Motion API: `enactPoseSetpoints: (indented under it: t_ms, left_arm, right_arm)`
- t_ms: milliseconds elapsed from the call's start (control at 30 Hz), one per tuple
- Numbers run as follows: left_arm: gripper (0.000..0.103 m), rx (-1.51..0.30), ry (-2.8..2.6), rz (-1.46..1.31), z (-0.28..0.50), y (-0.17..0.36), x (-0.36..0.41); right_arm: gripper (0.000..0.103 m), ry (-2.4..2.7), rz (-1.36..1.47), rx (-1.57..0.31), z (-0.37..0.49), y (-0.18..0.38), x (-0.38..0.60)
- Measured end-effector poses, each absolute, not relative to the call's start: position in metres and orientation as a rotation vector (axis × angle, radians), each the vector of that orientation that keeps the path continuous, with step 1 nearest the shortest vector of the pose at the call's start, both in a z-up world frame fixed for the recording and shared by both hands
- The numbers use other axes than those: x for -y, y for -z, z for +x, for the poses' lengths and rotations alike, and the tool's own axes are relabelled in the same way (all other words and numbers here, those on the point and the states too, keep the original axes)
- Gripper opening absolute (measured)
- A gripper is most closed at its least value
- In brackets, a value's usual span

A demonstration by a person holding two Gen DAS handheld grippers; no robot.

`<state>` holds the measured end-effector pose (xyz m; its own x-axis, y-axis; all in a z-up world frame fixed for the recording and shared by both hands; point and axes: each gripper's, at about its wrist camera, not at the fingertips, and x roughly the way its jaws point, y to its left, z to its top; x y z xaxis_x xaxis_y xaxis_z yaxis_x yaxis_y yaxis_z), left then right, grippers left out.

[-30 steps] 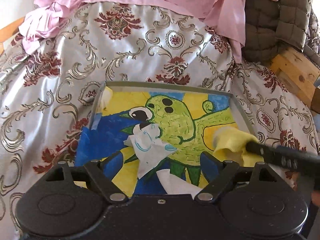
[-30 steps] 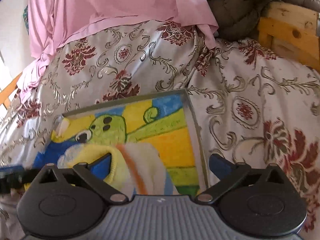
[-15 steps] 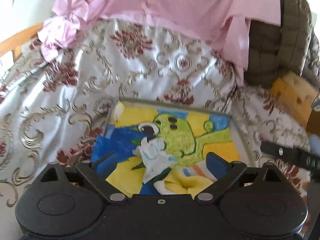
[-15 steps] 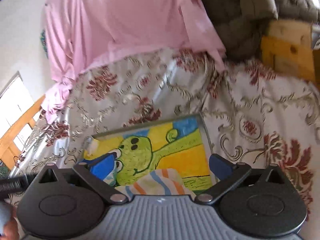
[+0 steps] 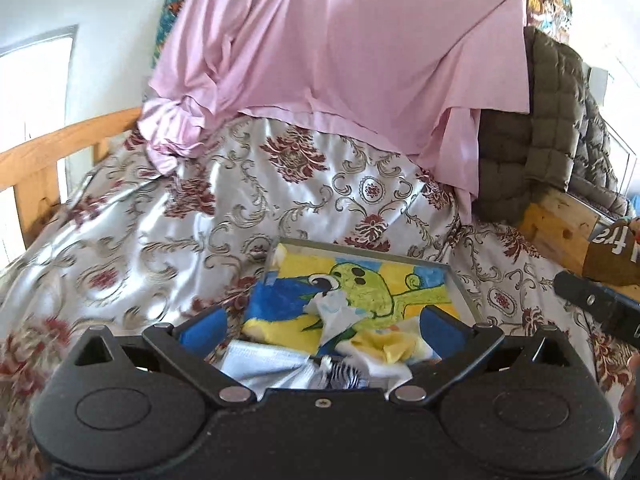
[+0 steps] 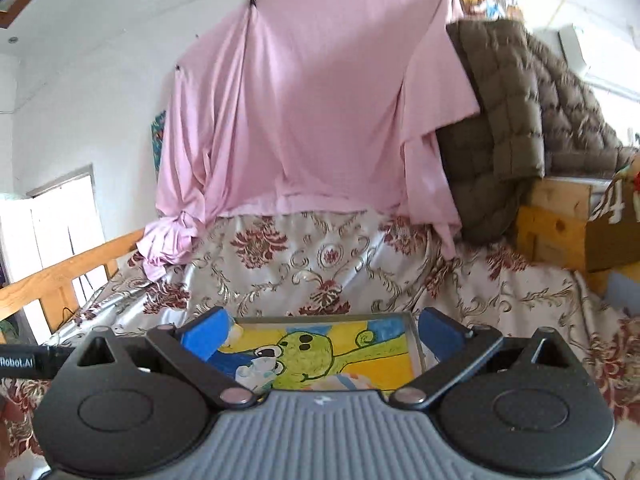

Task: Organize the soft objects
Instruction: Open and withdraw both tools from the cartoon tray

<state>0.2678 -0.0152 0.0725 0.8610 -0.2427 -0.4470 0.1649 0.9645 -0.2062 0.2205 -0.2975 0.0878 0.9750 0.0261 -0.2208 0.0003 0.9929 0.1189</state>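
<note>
Hovering left tongs point(image 5: 320, 330) agape, tray point(image 5: 460, 280) rim ahead, bedspread point(image 5: 140, 240) around

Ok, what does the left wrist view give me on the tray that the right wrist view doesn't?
Only the left wrist view shows the near end of the painted tray: a yellow cloth, a pale grey-blue cloth and a black-and-white striped piece bunched there, below the open left gripper.

Only the right wrist view shows the pink sheet's top edge pinned to the wall.

Both show the tray's green cartoon figure, the floral bedspread and the olive quilted jacket. The right gripper is open and empty.
</note>
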Motion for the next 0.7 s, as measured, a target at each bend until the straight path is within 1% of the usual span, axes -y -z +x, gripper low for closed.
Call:
enactPoseSetpoints:
  t_ms: [400, 700]
  left_arm:
    - [0.102, -0.422, 0.202, -0.189, 0.163, -0.057, -0.025]
    - [0.102, -0.459, 0.18, -0.198, 0.129, -0.042, -0.044]
  right_arm:
    - [0.103, -0.018, 0.049, -0.206, 0.129, -0.074, 0.272]
    - [0.103, 0.014, 0.035, -0.256, 0.09, -0.063, 0.266]
